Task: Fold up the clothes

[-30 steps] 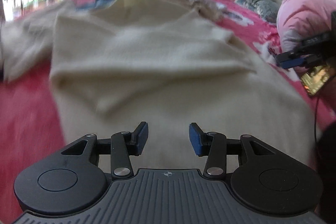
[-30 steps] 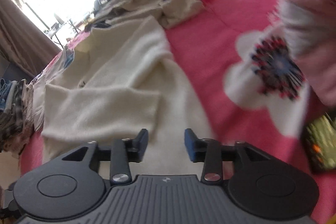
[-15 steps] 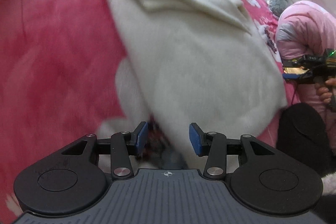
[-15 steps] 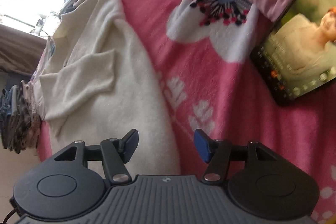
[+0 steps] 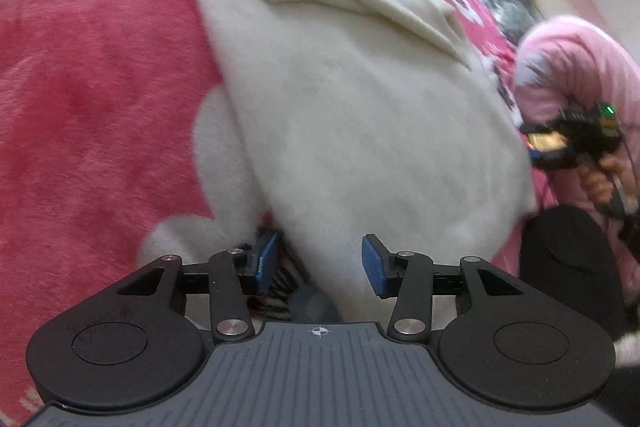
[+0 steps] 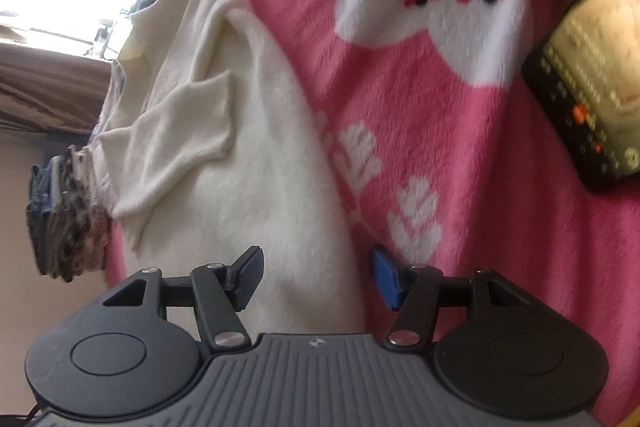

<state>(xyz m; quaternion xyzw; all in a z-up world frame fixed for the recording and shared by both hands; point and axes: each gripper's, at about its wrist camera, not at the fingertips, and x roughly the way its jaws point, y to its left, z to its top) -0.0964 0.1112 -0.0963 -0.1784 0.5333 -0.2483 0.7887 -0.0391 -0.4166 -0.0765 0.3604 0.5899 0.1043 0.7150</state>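
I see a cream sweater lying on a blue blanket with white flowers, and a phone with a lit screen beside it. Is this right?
Not quite: the blanket is pink, not blue, as the right wrist view shows. The cream sweater does lie on it, the flowers are white, and the phone has a lit screen.

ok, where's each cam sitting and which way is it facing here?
Left wrist: on the left gripper, angled down at the sweater hem on the red blanket; its own open fingers show, plus the right gripper and the hand holding it at the right edge.
Right wrist: on the right gripper, angled down along the sweater's edge and the blanket; a phone lies to the right; only its own open fingers show.
Shared: sweater and blanket.
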